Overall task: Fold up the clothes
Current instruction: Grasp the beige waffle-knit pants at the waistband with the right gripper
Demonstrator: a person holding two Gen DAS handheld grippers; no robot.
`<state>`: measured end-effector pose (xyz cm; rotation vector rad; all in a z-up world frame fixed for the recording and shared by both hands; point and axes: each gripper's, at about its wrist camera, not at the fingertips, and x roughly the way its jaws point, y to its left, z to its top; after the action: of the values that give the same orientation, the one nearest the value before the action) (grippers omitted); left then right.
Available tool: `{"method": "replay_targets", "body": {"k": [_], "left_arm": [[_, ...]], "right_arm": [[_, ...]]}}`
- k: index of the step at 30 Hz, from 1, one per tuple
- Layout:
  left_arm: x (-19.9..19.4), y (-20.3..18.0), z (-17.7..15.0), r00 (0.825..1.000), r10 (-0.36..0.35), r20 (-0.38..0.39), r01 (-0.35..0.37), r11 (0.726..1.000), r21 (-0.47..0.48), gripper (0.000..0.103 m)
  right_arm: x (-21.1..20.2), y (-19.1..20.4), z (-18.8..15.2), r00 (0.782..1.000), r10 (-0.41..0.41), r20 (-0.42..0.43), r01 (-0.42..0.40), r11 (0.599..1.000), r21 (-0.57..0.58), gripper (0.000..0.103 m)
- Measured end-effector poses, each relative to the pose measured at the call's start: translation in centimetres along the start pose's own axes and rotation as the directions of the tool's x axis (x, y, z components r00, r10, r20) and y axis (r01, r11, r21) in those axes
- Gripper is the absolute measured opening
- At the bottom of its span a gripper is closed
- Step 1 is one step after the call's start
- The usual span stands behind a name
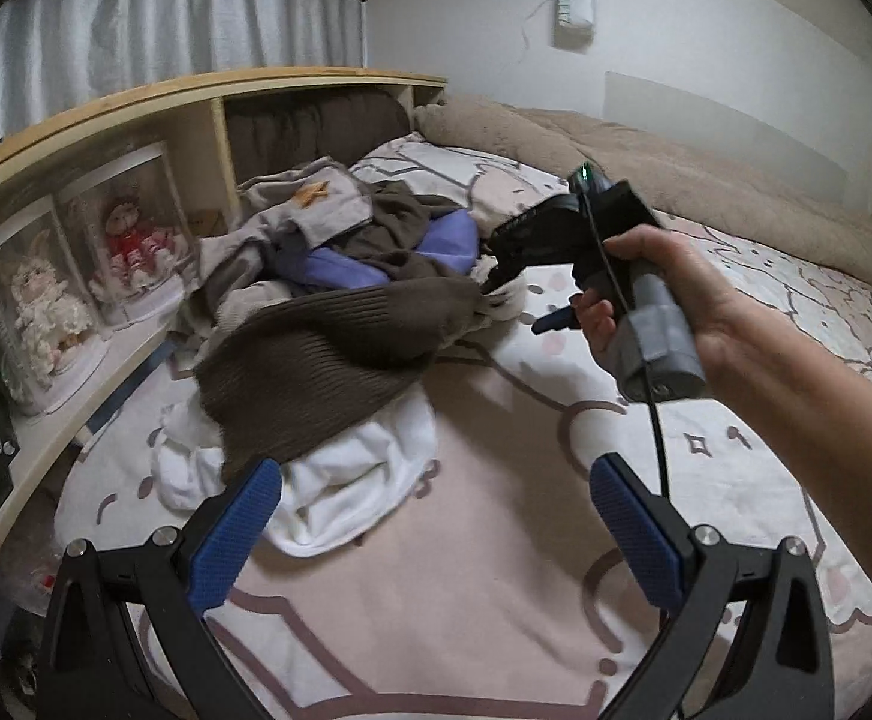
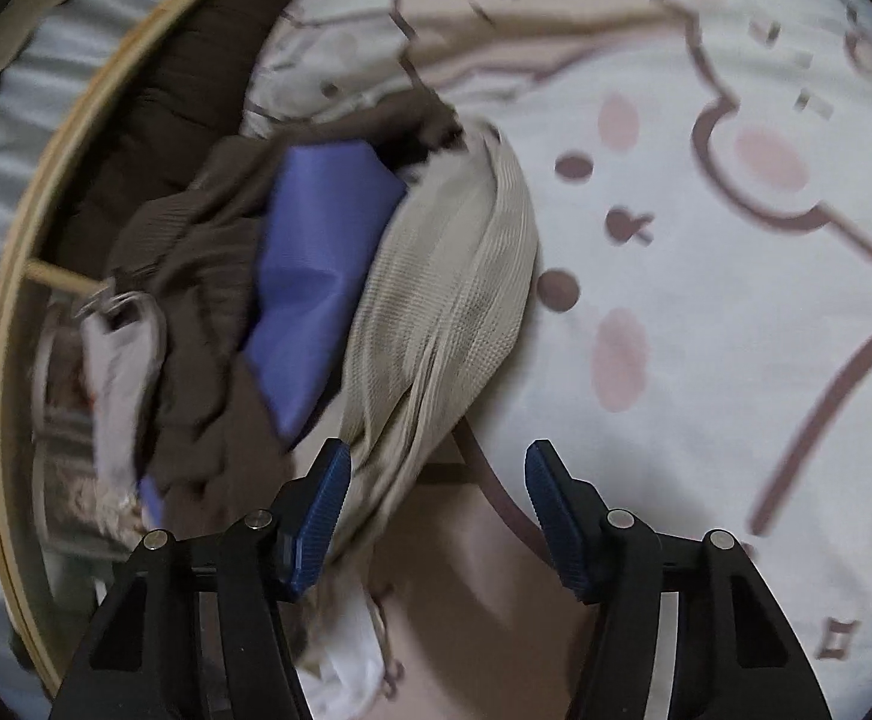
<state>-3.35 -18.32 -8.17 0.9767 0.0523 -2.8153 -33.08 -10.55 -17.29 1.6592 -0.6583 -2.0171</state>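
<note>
Lower frame: your left gripper (image 1: 436,516) stands spread and empty above the white garment (image 1: 346,480). Mid-frame: your right gripper (image 2: 436,480), jaws apart, nothing pinched, straddles the beige ribbed garment (image 2: 436,300) in the clothes pile (image 1: 328,276). Closing may snag the bedsheet (image 2: 706,360) underneath.

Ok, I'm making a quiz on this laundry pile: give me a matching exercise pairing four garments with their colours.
Things:
1. ribbed knit
2. smooth garment
3. waffle-textured garment
4. crumpled garment at the near edge of the pile

Colours:
A. white
B. beige
C. dark brown
D. purple-blue

Pairs: 1-C, 2-D, 3-B, 4-A
</note>
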Motion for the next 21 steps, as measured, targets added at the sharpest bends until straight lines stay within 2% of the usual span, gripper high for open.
{"method": "replay_targets", "body": {"k": [1, 2, 3, 4, 5, 9, 13, 16, 19, 21], "left_arm": [[0.1, 0.5, 0.0, 1.000, 0.000, -0.003, 0.000, 1.000, -0.010, 0.103], [0.2, 0.8, -0.1, 1.000, 0.000, -0.005, 0.000, 1.000, -0.018, 0.103], [0.3, 1.0, -0.1, 1.000, 0.000, -0.007, 0.000, 1.000, -0.026, 0.103], [0.4, 1.3, -0.1, 1.000, 0.001, -0.010, -0.001, 0.999, -0.033, 0.103], [0.6, 1.5, -0.1, 1.000, 0.004, -0.014, -0.004, 0.999, -0.036, 0.103], [1.1, 2.1, -0.1, 1.000, 0.000, -0.024, -0.002, 0.998, -0.056, 0.103], [1.1, 2.1, 0.0, 1.000, -0.008, -0.022, 0.006, 0.998, -0.066, 0.103], [1.1, 1.8, 0.0, 1.000, -0.008, -0.021, 0.006, 0.998, -0.061, 0.103], [1.0, 1.5, 0.1, 1.000, -0.009, -0.020, 0.008, 0.999, -0.052, 0.103], [0.9, 1.4, 0.2, 1.000, -0.009, -0.017, 0.008, 0.999, -0.051, 0.103]], "right_arm": [[0.9, -0.1, 0.4, 1.000, 0.005, -0.017, -0.005, 1.000, 0.021, 0.061], [1.7, -0.2, 0.7, 0.999, 0.014, -0.032, -0.013, 0.999, 0.036, 0.054], [2.4, -0.3, 0.9, 0.999, 0.026, -0.044, -0.024, 0.999, 0.047, 0.041], [3.0, -0.4, 1.1, 0.997, 0.042, -0.057, -0.039, 0.997, 0.062, 0.032], [3.6, -0.6, 1.2, 0.995, 0.066, -0.070, -0.060, 0.995, 0.079, 0.018], [3.7, 0.0, 1.1, 0.995, 0.078, -0.055, -0.074, 0.995, 0.062, 0.005], [1.8, 1.8, 0.8, 0.994, 0.113, -0.011, -0.113, 0.993, -0.016, 0.005], [-0.8, 3.3, 0.9, 0.983, 0.179, 0.029, -0.177, 0.983, -0.057, 0.005], [-3.5, 4.4, 1.2, 0.961, 0.271, 0.058, -0.267, 0.962, -0.064, 0.005], [-4.9, 5.1, 1.5, 0.928, 0.366, 0.065, -0.363, 0.930, -0.061, 0.005]]}}
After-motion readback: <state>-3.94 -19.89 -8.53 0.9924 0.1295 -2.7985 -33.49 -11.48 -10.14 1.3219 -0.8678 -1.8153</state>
